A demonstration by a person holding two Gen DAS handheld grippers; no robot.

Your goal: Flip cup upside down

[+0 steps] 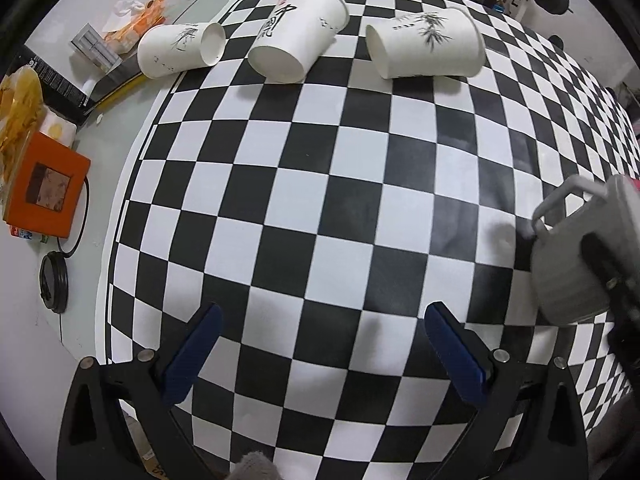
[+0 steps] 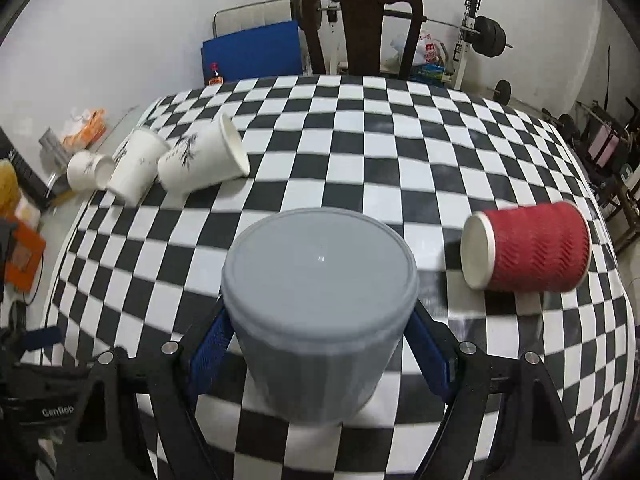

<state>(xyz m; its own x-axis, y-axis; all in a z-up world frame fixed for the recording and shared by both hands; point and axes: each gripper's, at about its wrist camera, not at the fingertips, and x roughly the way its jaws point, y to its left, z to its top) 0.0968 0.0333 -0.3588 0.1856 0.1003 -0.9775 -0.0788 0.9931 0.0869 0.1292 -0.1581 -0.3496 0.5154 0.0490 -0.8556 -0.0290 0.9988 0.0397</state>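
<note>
A grey ribbed cup with a handle stands bottom-up between the blue pads of my right gripper, which is closed on its sides. It also shows at the right edge of the left wrist view, held just above the checkered cloth. My left gripper is open and empty over the cloth. Three white paper cups lie on their sides at the far edge. A red paper cup lies on its side to the right.
The checkered cloth covers the table. Off its left edge lie an orange box, a black lid, snack packets and a tissue pack. A dark chair and weights stand behind the table.
</note>
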